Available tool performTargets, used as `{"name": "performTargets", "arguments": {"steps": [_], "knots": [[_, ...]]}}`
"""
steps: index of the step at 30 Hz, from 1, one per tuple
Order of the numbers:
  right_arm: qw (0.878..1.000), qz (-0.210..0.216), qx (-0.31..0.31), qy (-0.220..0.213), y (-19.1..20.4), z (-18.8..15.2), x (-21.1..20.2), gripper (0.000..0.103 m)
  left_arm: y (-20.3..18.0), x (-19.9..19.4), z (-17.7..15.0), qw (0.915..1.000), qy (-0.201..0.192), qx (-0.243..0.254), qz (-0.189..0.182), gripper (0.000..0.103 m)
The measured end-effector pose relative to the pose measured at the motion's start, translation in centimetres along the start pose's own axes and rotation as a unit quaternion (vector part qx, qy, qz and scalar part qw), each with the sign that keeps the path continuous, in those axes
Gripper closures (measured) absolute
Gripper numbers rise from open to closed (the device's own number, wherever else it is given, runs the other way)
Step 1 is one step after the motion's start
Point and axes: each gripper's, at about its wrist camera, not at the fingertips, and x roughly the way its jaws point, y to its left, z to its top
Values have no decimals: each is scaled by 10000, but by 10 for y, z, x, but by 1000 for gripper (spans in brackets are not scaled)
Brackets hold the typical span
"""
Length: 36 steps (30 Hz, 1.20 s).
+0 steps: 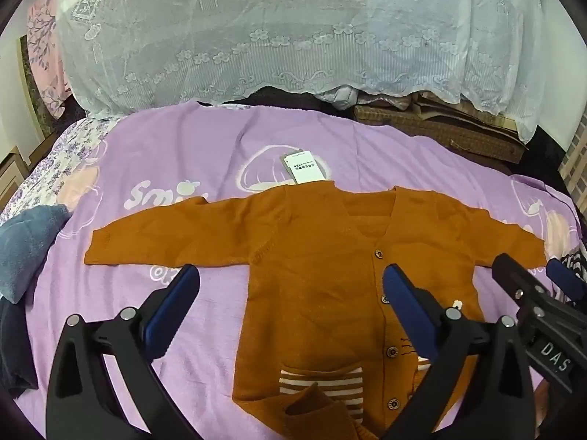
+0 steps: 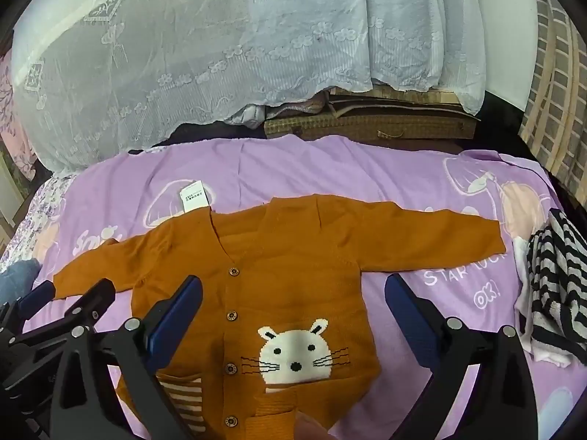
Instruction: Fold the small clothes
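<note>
Bed, purple blanket (image 1: 205, 154) | orange cardigan (image 1: 315, 256) flat | our fingers spread, both empty | risk: hem bunches, uneven fold.

Purple bedspread (image 1: 205, 146), white lace curtain (image 1: 256, 29), woven mat (image 2: 367, 124)

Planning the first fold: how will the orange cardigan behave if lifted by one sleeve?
The orange cardigan looks like a soft knit lying flat, so it would probably drape limply. Small, so likely light. Its paper tag may flop about.
</note>
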Motion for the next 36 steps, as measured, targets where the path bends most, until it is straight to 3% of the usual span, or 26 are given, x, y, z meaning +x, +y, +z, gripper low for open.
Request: {"name": "performTargets", "arguments": {"steps": [36], "knots": [[9999,96,104,-41,2,-3,-3,3,-5,-1,-9,9999,-50,-8,146,5]]}}
